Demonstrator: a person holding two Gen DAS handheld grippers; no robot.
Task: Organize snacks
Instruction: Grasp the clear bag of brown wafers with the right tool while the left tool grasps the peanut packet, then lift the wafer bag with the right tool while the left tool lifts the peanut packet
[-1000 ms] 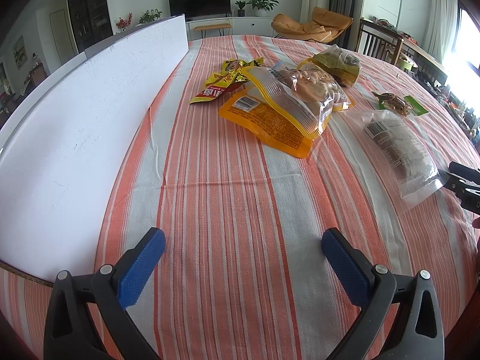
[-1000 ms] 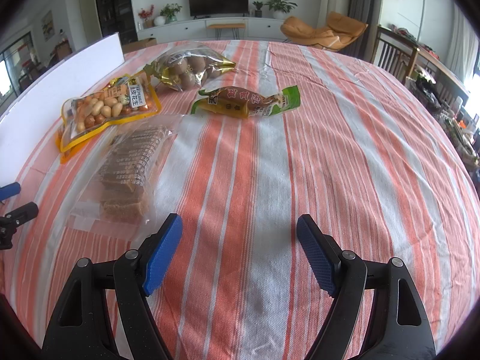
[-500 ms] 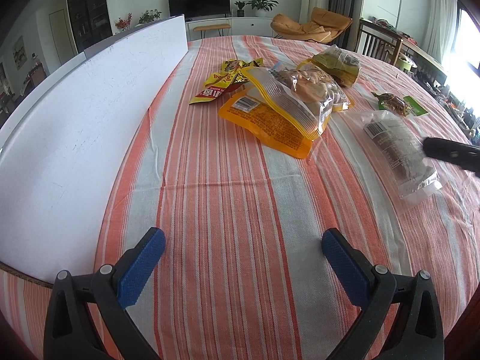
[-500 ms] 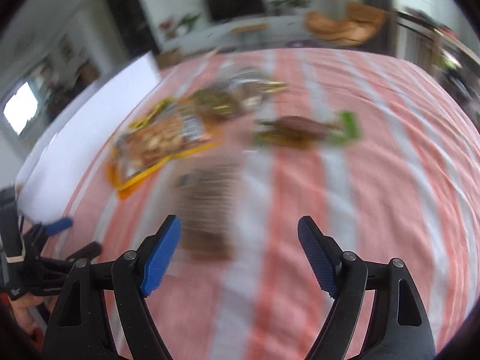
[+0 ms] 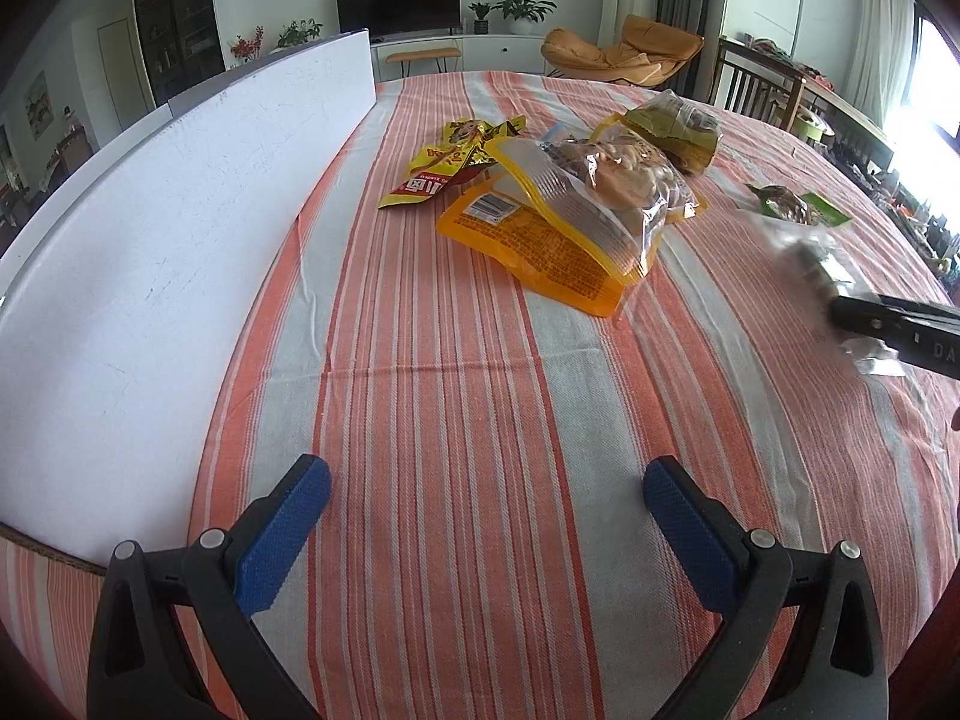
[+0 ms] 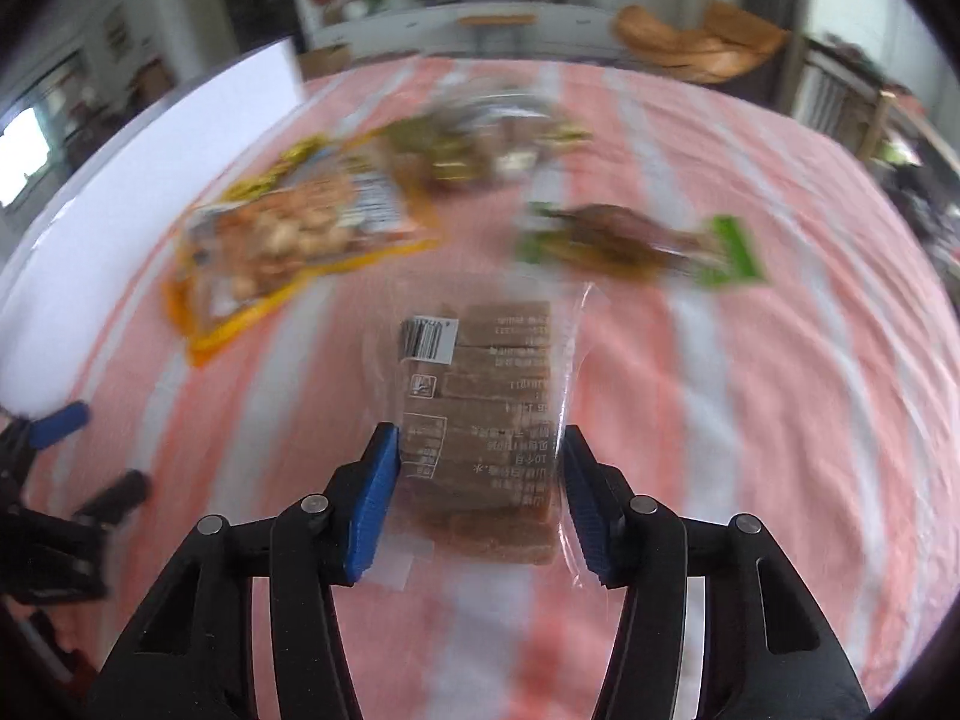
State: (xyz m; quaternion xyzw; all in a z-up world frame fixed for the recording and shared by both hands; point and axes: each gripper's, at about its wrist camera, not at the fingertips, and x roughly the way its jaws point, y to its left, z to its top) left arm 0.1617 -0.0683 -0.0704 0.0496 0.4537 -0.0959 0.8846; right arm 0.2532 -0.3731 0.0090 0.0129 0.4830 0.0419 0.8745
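Right gripper (image 6: 480, 480) closes on a clear pack of brown bars (image 6: 486, 414) over the striped tablecloth (image 6: 750, 420).

Its blue pads (image 6: 375, 498) press both sides of the pack's near end. The left gripper (image 5: 486, 531) hangs spread wide over bare cloth, gripping nothing. In its view the orange peanut bags (image 5: 576, 222) lie at 12 o'clock, a yellow wrapper (image 5: 444, 168) at 11, a green packet (image 5: 798, 207) at 2, and a white board (image 5: 150, 240) runs along 9 to 11.
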